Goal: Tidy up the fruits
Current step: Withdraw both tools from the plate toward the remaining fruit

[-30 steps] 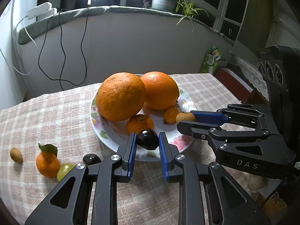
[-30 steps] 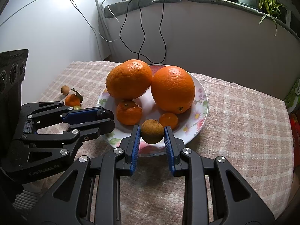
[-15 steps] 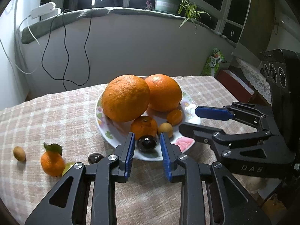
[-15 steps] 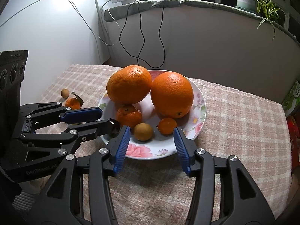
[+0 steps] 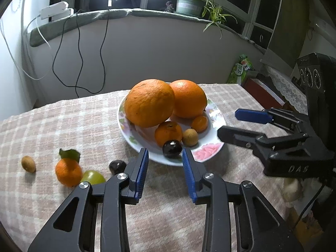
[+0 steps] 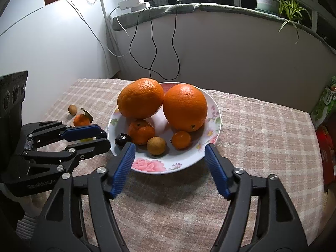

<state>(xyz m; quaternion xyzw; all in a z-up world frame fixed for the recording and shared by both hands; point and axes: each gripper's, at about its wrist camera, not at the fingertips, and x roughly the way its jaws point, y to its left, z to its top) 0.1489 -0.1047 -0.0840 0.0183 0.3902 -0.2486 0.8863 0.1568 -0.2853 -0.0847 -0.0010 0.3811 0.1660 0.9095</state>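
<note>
Lying on the checked tablecloth (image 5: 63,121) at about nine o'clock from the left gripper (image 5: 165,163), four loose fruits wait outside the flowered plate (image 5: 210,149) — a dark plum (image 5: 117,166) closest to the tips, a green grape (image 5: 92,177) just beside it, a leafy mandarin (image 5: 68,172) touching the grape, and a small brown longan (image 5: 28,163) farthest out. None of them has much of a long axis; the longan alone looks slightly oval, its length running roughly twelve to six. The left gripper is clearly the nearer tool: the right gripper (image 6: 170,161) sits at the plate's other side, well apart from that cluster.

Both sets of jaws are opening and nothing is between either pair. The left jaws stand a little apart, just short of the plate's near rim; the right jaws stand wide, framing the near rim.

On the plate, two big oranges (image 5: 150,103) fill the twelve o'clock half, touching each other. In front of them sit a mandarin (image 5: 168,133), a smaller mandarin (image 5: 199,123), a brown longan (image 5: 190,137) and a dark plum (image 5: 172,149) at six o'clock, nearest the left tips — my reading is that the plum on the cloth comes next
</note>
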